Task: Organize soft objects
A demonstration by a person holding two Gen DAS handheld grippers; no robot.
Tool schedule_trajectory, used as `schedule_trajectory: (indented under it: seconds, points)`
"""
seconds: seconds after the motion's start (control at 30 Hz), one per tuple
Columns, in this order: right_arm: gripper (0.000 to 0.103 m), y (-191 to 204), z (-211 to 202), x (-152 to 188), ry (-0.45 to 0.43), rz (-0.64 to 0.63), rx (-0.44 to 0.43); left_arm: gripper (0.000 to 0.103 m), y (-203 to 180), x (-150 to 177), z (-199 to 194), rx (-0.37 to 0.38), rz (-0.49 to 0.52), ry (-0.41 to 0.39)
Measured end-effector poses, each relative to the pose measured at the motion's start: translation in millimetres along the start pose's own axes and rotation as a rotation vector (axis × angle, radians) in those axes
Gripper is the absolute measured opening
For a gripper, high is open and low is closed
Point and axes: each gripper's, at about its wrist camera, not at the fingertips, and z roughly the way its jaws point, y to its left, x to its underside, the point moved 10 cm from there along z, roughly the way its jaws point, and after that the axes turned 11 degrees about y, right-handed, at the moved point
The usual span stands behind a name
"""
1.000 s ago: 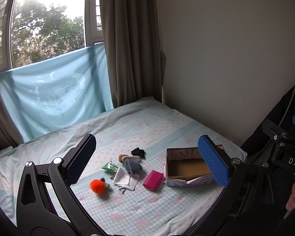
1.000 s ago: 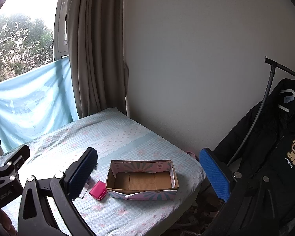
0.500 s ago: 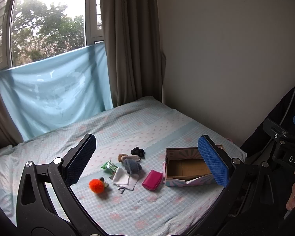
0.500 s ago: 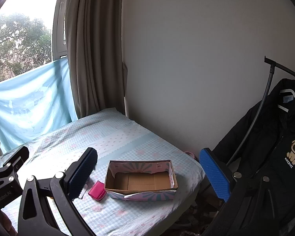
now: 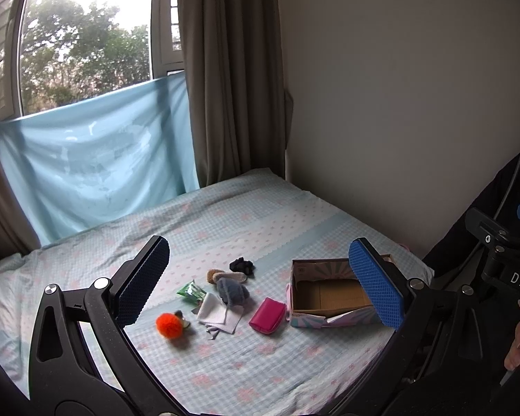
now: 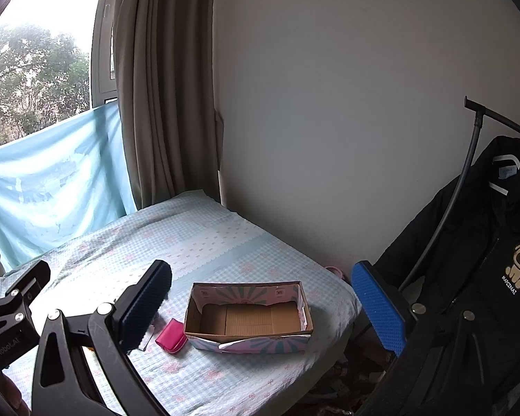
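Both tongs hang above the bed (image 5: pixel 225 222), well apart from it, angled down. The left tongs (image 5: pixel 260 286) gape wide, empty; the right tongs (image 6: pixel 261 306) too. The box (image 6: pixel 249 322) sits open near the bed's 4 o'clock corner. At its 9 o'clock lie the pouch (image 5: pixel 267 314), cloth (image 5: pixel 218 316), pompom (image 5: pixel 169 325), grey sock (image 5: pixel 231 290) and scrunchie (image 5: pixel 242 265).

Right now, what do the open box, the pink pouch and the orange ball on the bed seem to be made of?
Open patterned box: corrugated cardboard, bare brown ribbed floor. Small pink pouch: probably smooth faux leather, faint sheen. Fuzzy orange ball: apparently fur or yarn, fluffy outline.
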Motion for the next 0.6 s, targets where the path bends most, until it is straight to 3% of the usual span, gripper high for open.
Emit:
schedule_trajectory:
  seconds: [0.6]
  points:
    - [0.103,-4.3,-1.1,-2.0,-0.011,-0.001,-0.012,0.103,-6.4,1.4,-5.6,0.004,-0.001,-0.002]
